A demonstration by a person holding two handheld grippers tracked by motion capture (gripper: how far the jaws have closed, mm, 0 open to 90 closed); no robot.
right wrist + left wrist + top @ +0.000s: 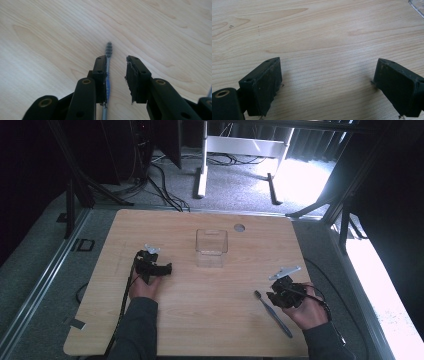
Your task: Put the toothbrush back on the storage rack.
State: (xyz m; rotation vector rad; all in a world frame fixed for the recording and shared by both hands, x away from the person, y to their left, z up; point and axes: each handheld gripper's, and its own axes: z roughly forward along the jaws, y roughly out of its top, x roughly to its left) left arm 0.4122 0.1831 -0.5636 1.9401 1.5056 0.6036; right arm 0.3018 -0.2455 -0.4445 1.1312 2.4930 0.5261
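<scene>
We see a wooden table (200, 315) with pale grain, the largest thing in the high view, and it is the ground under both gripper views too. Near its far middle stands a clear box (211, 247), upright and open at the top. Behind it, just by the far edge, a small round grey cap (239, 227) sits flush in the board. A corner of the clear box also shows at the upper right of the left gripper view.

We find the left gripper (159, 268) at the left middle of the table, held in the person's left hand (145, 287), with its cable trailing back toward the near edge. It sits well to the left of the box. In its own view its jaws stand wide apart, low over bare wood, with nothing between them.

We find the right gripper (272, 295) near the table's right front, in the right hand (307, 312). Its jaws are fairly narrow but not closed. A gap shows between the pads in the right gripper view.

The toothbrush (272, 312) lies flat on the table just left of the right gripper, well apart from the box. In the right gripper view its bristle head (109, 49) points away past the jaw tips, and its blue and grey handle runs along the inner side of the left jaw. We cannot tell if that pad touches it; the other pad is clear of it.
</scene>
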